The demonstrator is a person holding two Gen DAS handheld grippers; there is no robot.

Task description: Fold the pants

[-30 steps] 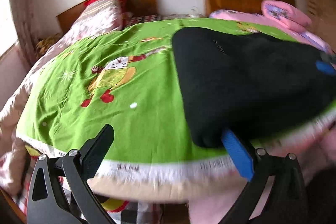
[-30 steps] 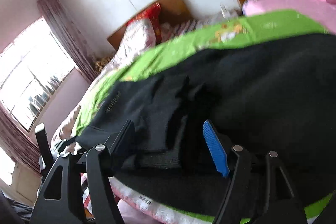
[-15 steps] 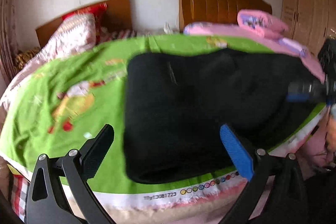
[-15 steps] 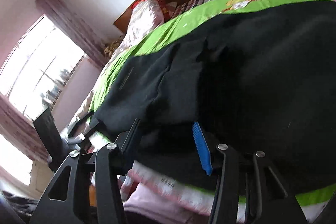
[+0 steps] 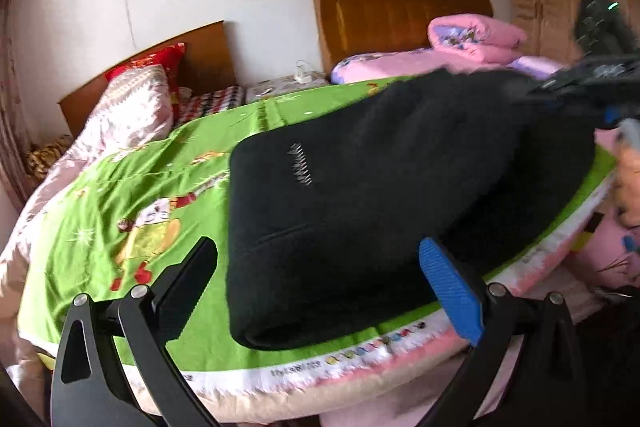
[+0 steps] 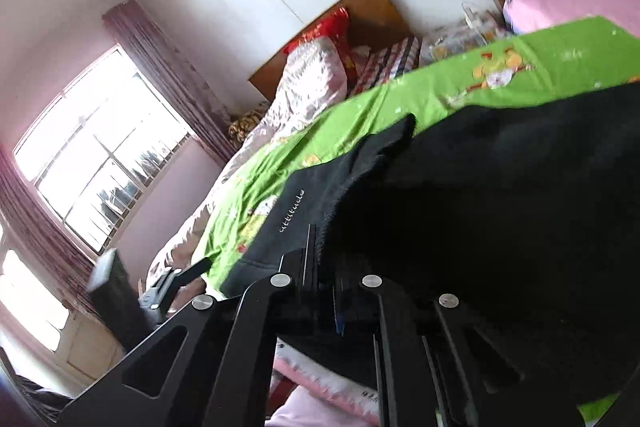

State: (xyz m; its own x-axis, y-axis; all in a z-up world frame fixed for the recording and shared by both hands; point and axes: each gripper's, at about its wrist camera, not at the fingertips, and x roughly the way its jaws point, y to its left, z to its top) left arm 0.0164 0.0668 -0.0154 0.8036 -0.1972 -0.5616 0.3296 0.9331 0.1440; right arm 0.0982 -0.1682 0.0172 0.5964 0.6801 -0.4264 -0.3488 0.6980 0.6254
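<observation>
The black fleece pants [image 5: 360,211] lie folded on the green cartoon-print bedsheet [image 5: 132,195], near the bed's front edge, w/ a small white embroidered logo facing up.

My left gripper [image 5: 332,283] hangs just short of the pants' near edge; jaws wide apart, nothing between them. The black finger sits over bare green sheet left of the pants, the blue-padded finger [image 5: 452,291] over their near right part; can't tell if it touches the cloth.

My right gripper [image 6: 326,291] is pinched together on a fold of the pants at their right end. Fabric bunches up from the jaws & a flap stands raised above the rest. In the left wrist view the right gripper [image 5: 592,91] shows blurred at far right w/ cloth pulled up toward it.

Vs 1 s ago: right jaws stood open around the fabric, now clamped on it. That end of the pants has lifted off the sheet. Left view has swung over: the pants were off to the right w/ the blue finger at their corner, now they fill the centre & the logo is readable. Left jaws same width as before.
</observation>
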